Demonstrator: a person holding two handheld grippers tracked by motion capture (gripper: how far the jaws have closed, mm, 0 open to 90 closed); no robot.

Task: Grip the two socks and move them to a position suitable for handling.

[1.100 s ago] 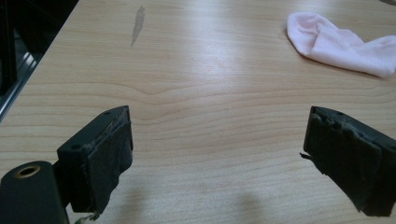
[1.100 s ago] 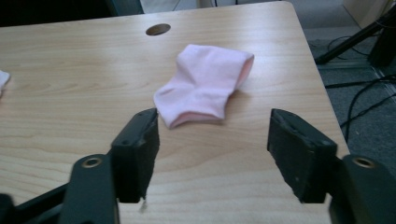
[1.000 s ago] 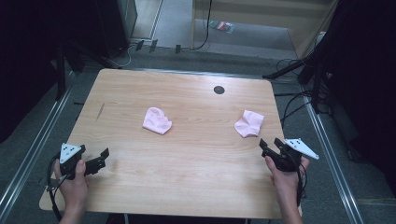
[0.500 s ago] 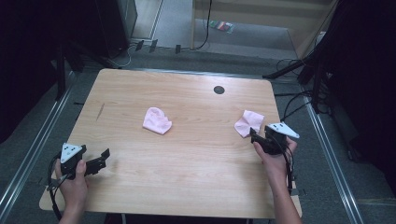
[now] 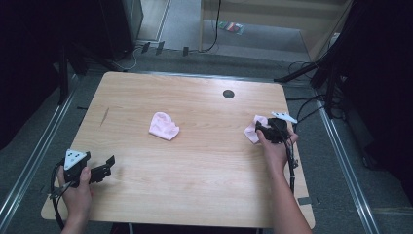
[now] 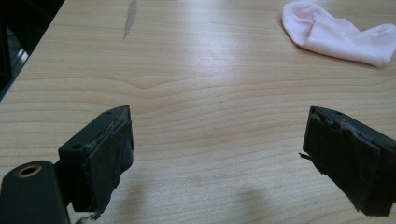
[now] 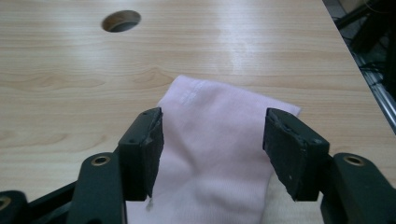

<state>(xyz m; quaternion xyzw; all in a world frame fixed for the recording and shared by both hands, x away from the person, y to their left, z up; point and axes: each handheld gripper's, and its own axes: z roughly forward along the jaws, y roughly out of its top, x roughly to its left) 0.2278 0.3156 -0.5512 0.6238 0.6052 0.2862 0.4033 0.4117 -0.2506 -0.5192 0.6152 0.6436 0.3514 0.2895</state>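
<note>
At the near left corner of the table (image 5: 195,195) we had kept our left gripper (image 5: 100,169) where it was, jaws spread and empty. Farther off, our right gripper (image 5: 263,129) had moved in from the right edge over the right pink sock (image 7: 219,154), jaws parted astride it, not yet pinching. The other sock (image 5: 163,126) lay untouched at mid-table.

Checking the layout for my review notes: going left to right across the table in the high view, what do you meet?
Left tongs → pink sock in the middle → round hole in the tabletop → second pink sock, with the open right tongs over it.
</note>
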